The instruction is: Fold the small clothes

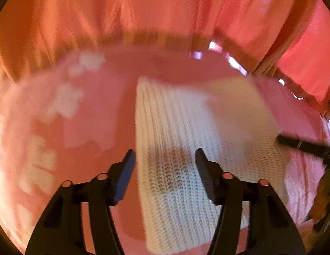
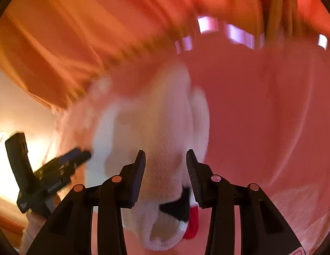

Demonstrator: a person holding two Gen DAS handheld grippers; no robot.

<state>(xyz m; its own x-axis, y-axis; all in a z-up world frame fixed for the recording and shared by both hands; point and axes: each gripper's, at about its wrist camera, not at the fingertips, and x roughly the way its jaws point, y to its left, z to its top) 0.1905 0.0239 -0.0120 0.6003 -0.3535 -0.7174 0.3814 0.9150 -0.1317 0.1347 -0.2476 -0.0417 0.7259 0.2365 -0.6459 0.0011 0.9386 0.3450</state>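
Observation:
A small white ribbed knit garment (image 1: pixel 186 140) lies on a pink table cover (image 1: pixel 97 114). A dark patch shows through the knit near my left gripper (image 1: pixel 165 161), which is open and hovers over the garment's near left part. In the right wrist view the same garment (image 2: pixel 152 127) looks blurred, with a black and red patch (image 2: pixel 184 210) at its near end. My right gripper (image 2: pixel 166 163) is open with the garment between and below its fingers. The left gripper (image 2: pixel 58 170) shows at the left of that view.
Orange-red curtains (image 1: pixel 143 6) hang behind the table. The pink cover has pale flower prints (image 1: pixel 67 102) on the left. A finger of the right gripper (image 1: pixel 301 144) reaches in at the right edge of the left wrist view.

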